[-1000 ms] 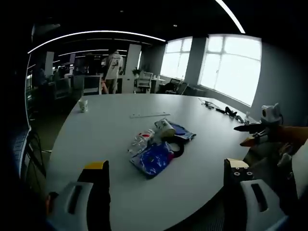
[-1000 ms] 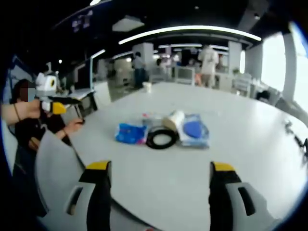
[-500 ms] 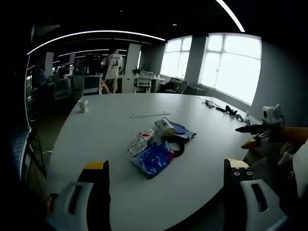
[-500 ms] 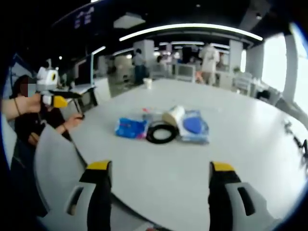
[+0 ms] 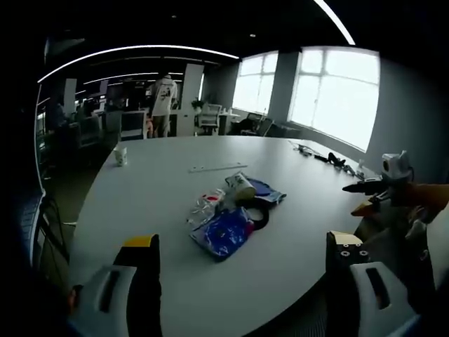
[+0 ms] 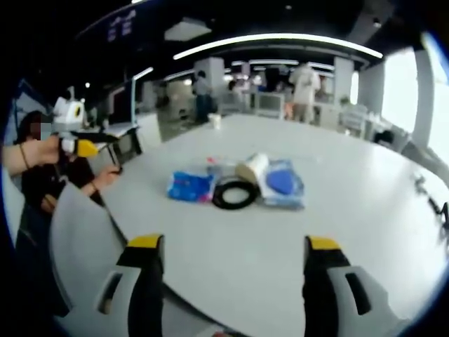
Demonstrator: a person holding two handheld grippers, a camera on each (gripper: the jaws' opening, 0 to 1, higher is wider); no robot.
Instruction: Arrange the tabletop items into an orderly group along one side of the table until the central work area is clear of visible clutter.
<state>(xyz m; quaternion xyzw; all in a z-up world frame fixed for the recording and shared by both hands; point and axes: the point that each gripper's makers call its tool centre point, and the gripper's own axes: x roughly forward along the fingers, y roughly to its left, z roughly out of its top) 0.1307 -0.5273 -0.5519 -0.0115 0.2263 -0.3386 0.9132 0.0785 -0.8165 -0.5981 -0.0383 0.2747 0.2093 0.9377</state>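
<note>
Both grippers point(image 5: 242, 270) point(image 6: 228, 270) gape empty; blue packet point(image 5: 223, 232), black ring point(image 6: 235, 194), possibly cup point(image 5: 242, 187) clustered.

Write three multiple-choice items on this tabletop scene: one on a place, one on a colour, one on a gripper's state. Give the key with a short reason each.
1. Where does the black ring lie?
A. Among the items clustered mid-table
B. At the far table edge
C. On the floor

2. What colour is the pouch nearest the left gripper?
A. Red
B. Blue
C. Green

3. How do the right gripper's jaws stand?
A. Shut on the ring
B. Shut on nothing
C. Open, holding nothing

Key: 1 A, it sits between the pouches and the paper cup; 2 B, its surface is blue; 3 C, bare table shows between the jaws.
</note>
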